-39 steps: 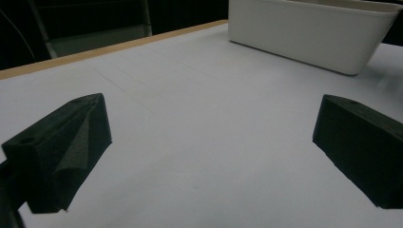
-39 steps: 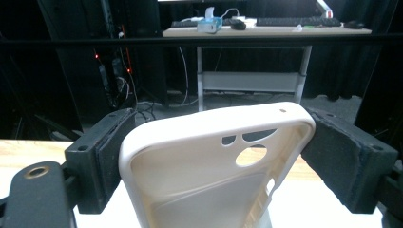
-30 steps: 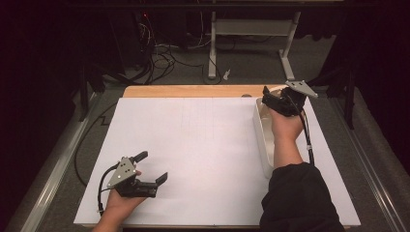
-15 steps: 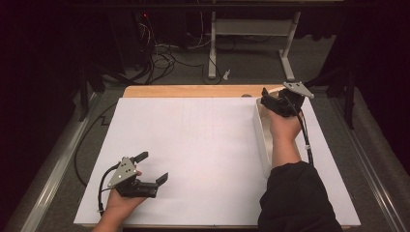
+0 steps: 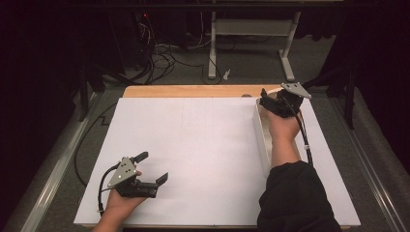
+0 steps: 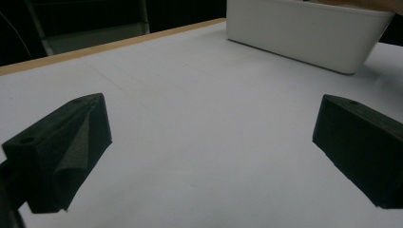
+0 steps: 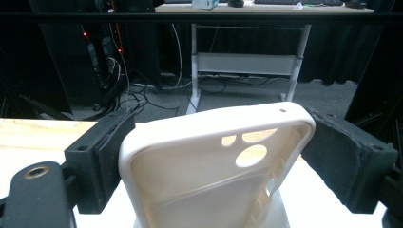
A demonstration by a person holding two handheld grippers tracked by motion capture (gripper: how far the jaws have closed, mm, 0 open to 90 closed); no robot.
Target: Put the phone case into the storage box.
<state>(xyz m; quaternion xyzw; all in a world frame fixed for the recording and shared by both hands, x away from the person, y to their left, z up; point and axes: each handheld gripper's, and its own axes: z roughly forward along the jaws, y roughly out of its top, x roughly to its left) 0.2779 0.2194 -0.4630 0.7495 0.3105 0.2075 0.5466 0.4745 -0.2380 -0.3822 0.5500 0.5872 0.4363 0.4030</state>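
Clamped between the right gripper's [image 7: 209, 156] fingers [image 7: 102, 156], a cream-white soft plastic phone case [image 7: 214, 161] is held upright; the left gripper's [image 5: 145, 169] fingers are spread apart over the white table [image 5: 203, 145].

Between the black pads of the right gripper [image 7: 214, 156] sits a cream-white phone case [image 7: 214, 161], plain and unpatterned, with pale cut-outs near its top. Below that gripper stands a white bin [image 5: 261, 130]. The left gripper [image 5: 145, 176] is black with a grey plate on top. Ahead of it spreads a plain white sheet [image 5: 193, 145]; beyond that runs the light wooden tabletop [image 5: 193, 91]. The sleeve [image 5: 295, 198] behind the right gripper is black.
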